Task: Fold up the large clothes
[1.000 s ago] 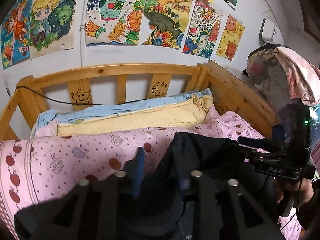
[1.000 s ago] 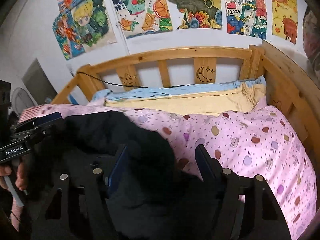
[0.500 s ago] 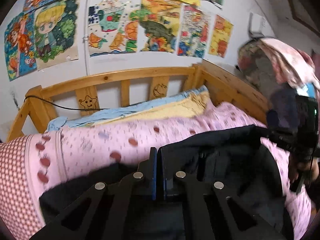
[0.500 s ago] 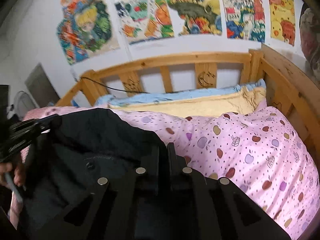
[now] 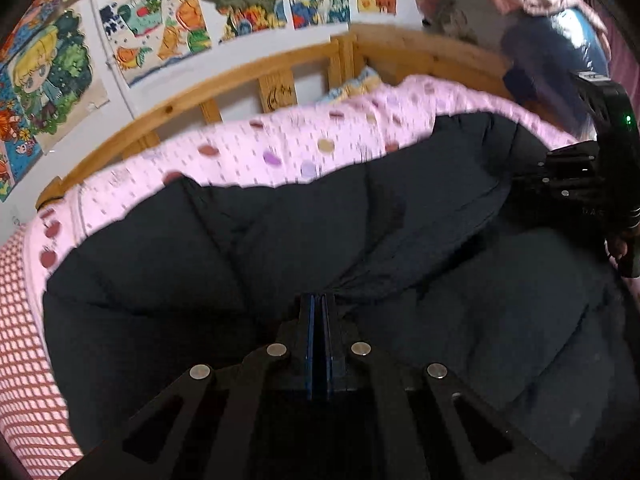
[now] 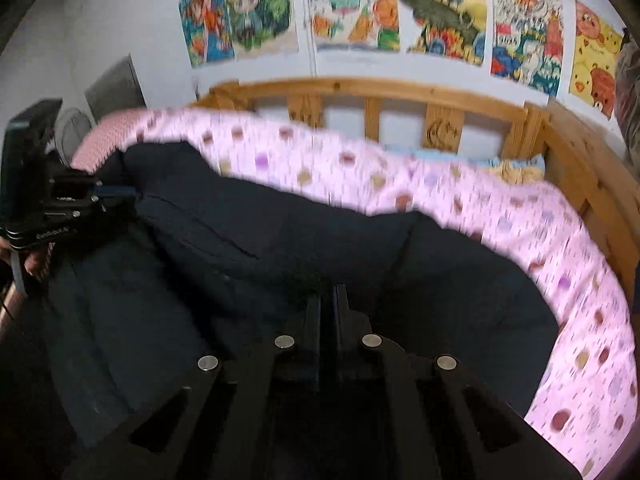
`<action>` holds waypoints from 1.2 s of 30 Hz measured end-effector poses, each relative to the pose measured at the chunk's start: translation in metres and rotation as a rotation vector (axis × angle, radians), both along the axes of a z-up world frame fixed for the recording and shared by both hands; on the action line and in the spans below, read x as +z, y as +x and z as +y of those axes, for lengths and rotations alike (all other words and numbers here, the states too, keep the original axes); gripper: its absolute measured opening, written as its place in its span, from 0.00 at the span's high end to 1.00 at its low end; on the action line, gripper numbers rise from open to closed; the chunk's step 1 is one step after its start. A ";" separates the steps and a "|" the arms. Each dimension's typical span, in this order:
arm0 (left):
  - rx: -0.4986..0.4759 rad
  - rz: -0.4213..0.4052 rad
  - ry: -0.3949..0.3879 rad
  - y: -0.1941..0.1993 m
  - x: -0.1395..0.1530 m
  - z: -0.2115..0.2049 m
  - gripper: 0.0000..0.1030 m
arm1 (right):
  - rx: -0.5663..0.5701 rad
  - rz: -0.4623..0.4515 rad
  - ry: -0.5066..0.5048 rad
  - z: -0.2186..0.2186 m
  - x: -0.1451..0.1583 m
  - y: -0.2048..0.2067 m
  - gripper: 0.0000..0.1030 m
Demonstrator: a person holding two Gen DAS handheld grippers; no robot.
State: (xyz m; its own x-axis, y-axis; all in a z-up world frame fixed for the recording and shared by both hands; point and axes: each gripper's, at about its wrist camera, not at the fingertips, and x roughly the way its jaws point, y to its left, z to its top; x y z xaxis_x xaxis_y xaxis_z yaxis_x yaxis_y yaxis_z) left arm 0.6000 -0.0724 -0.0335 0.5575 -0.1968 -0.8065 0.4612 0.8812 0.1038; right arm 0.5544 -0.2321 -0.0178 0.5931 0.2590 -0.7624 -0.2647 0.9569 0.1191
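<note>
Pinching a bunched fold of the black padded jacket (image 5: 400,240) between fingers pressed together, the left gripper (image 5: 319,300) has cloth drawn taut to its tips, and the right gripper (image 6: 328,292) is likewise clamped on the same garment's dark fabric. The jacket lies spread across the pink fruit-print quilt (image 6: 500,216) on the bed, inside the wooden bed rail (image 6: 400,88), with colourful drawings (image 6: 440,12) taped to the wall behind.
</note>
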 end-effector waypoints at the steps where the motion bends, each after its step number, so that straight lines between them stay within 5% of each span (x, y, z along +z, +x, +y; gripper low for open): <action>1: 0.007 0.008 0.002 0.001 -0.005 -0.001 0.96 | 0.000 0.010 -0.009 0.003 -0.004 -0.001 0.95; 6: 0.009 0.005 0.060 0.006 -0.031 -0.011 0.96 | -0.005 0.061 -0.033 0.009 -0.038 -0.001 0.95; 10: -0.016 -0.042 0.004 -0.001 -0.020 -0.004 0.95 | -0.013 0.058 -0.009 0.007 -0.050 -0.001 0.95; 18: -0.063 -0.191 -0.172 -0.026 0.035 0.023 0.65 | 0.013 -0.062 0.074 -0.015 0.004 -0.037 0.82; 23: -0.007 -0.225 -0.343 -0.001 0.070 0.020 0.63 | -0.016 -0.165 0.147 -0.031 0.046 -0.029 0.75; 27: 0.029 -0.133 -0.361 0.043 0.066 -0.009 0.63 | -0.035 -0.145 0.230 -0.024 0.050 0.012 0.75; 31: -0.034 0.010 -0.343 0.060 0.038 -0.025 0.70 | 0.002 -0.046 0.348 -0.009 0.026 0.050 0.78; 36: -0.135 0.132 -0.270 0.043 0.000 -0.031 0.82 | 0.105 0.087 0.294 0.020 0.000 0.057 0.83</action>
State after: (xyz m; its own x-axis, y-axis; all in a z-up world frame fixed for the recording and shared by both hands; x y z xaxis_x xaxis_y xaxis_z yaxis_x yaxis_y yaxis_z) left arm 0.6427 -0.1035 -0.0332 0.4063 -0.4786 -0.7784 0.5696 0.7987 -0.1938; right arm 0.6115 -0.2125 -0.0182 0.4870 0.5319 -0.6927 -0.3371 0.8462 0.4128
